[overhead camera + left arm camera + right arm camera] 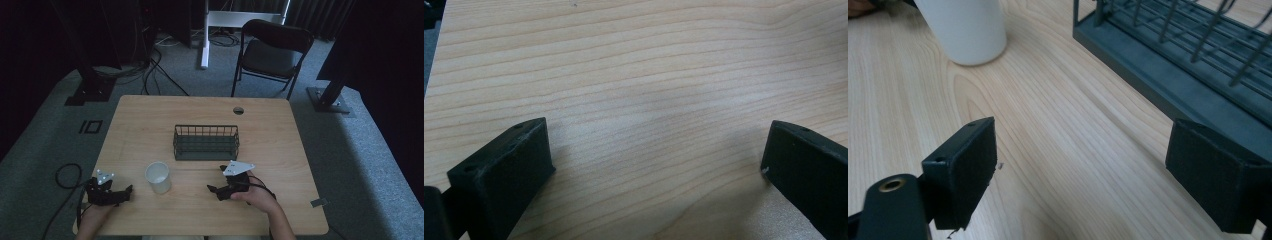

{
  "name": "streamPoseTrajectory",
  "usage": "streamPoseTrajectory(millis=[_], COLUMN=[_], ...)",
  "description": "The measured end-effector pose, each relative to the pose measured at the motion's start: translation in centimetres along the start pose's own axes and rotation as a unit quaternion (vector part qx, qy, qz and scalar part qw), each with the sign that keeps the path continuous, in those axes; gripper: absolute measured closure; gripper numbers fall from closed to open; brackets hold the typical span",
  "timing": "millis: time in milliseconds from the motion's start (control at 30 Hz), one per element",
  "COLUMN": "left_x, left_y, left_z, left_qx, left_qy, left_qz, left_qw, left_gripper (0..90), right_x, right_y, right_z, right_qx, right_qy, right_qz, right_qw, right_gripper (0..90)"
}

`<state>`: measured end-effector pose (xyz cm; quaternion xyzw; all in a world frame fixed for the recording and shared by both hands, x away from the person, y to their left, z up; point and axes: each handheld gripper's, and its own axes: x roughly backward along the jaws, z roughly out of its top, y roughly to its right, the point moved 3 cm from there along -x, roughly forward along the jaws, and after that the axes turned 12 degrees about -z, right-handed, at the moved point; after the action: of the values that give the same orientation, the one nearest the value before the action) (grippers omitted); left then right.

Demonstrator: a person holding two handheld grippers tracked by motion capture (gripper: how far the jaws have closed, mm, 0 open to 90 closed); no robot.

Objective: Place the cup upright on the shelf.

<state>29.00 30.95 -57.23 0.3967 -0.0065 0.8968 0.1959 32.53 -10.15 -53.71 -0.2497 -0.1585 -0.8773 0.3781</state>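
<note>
Left hand-held gripper (129,191) sits low at the near-left corner of the tabletop (145,120), jaws wide apart, nothing between them. The left gripper view has just bare wood between the jaws, with the tabletop's left edge visible at top left.

Right hand-held gripper (214,191) is at near centre-right, jaws also spread wide and empty, pointing left toward the cup (158,176). In the right gripper view the cup (964,30) stands upright ahead on the left, well apart from the jaws; the wire basket (1168,60) runs along the right, and its base edge is just beside the right jaw.

Cup is on the near half of the tabletop, between the two grippers and closer to the left one. It stands near the basket's (206,142) front left corner, not touching it. The basket is mid-table.

Open wood lies all around the cup, and between both grippers and the near edge. The far half behind the basket is open apart from a small round hole (238,110). A folding chair (270,50) stands past the far edge.
</note>
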Motion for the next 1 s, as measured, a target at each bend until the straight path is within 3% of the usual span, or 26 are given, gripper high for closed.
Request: streamPoseTrajectory(millis=[1000], left_x=[0.0], left_y=[0.0], left_z=[0.0], left_qx=[0.000], left_qy=[0.000], left_qz=[0.000], left_qw=[1.0000], left_gripper=[0.1], right_x=[-3.9], right_y=[-5.5], right_z=[3.7], right_qx=[0.035], right_qy=[0.022], right_qz=[0.068], right_qw=[0.9969], right_gripper=[12.8])
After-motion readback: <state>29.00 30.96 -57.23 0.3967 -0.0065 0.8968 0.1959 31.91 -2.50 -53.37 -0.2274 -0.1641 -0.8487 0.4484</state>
